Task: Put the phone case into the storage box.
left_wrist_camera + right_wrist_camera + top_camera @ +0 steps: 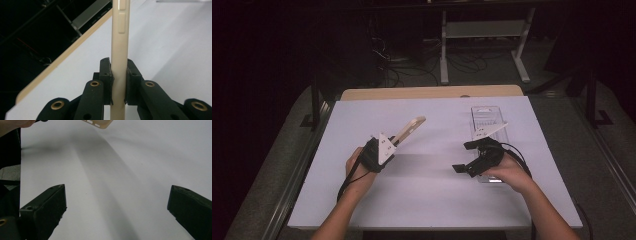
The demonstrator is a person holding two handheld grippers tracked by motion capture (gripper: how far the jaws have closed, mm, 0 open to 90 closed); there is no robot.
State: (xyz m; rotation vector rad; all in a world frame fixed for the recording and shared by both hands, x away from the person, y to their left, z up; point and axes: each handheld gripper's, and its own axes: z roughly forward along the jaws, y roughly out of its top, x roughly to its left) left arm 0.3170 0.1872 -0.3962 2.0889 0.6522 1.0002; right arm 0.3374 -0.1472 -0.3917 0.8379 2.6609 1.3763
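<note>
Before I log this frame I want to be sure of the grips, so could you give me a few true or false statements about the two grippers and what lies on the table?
1. The left gripper is shut on the beige phone case. True.
2. The right gripper also grips the case. False: its jaws stand wide apart with nothing between them, over the white table.
3. A clear plastic tray lies on the table by the right hand. True.
4. The phone case lies flat on the table. False: in the high view it sticks out from the left gripper, tilted up and away from the person.
</note>
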